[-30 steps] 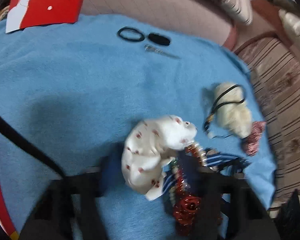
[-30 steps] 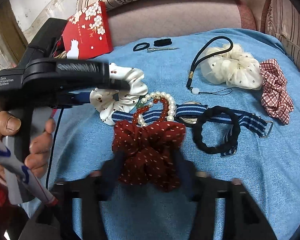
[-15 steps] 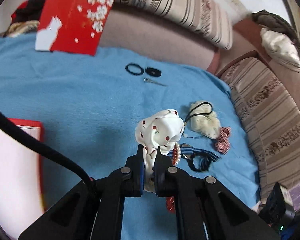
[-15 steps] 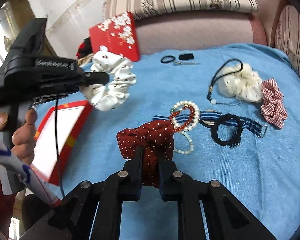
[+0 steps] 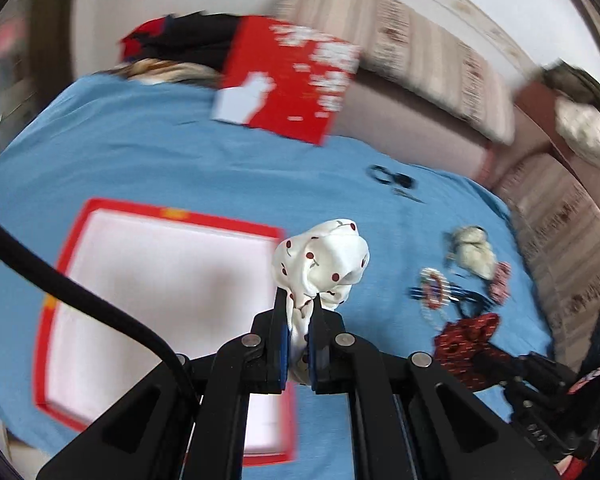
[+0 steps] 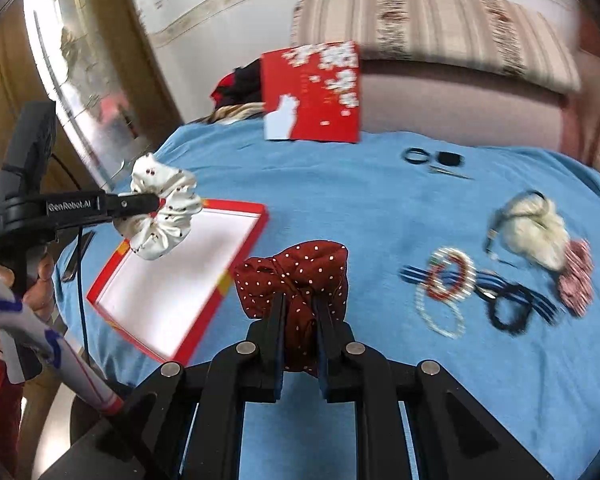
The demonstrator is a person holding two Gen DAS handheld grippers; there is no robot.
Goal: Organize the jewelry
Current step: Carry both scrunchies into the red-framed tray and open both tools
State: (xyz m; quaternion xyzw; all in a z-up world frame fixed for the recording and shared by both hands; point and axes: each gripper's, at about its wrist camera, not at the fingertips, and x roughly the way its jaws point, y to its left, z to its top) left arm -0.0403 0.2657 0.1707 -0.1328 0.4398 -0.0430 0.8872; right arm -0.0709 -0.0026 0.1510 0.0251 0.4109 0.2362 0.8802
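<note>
My left gripper (image 5: 299,314) is shut on a white scrunchie with red cherries (image 5: 324,264), lifted above the blue cloth beside the open red box with a white inside (image 5: 160,292). From the right wrist the same white scrunchie (image 6: 162,216) hangs over the box's (image 6: 172,280) near corner in the left gripper (image 6: 156,202). My right gripper (image 6: 299,312) is shut on a dark red dotted scrunchie (image 6: 296,272), held up just right of the box. On the cloth remain bead bracelets (image 6: 448,276), a striped strap (image 6: 536,304), a black braided band (image 6: 508,312), a cream scrunchie (image 6: 540,232) and a red plaid scrunchie (image 6: 578,276).
The red box lid (image 6: 316,96) with white blossoms leans at the back of the blue cloth (image 6: 360,208). Two black hair ties (image 6: 430,157) and a hairpin (image 6: 448,172) lie near it. Striped cushions (image 6: 432,28) edge the back. A person's hand (image 6: 40,284) holds the left gripper's handle.
Both grippers closed on their scrunchies, lifted them off the cloth and carried them left, so the open red box has come into both views.
</note>
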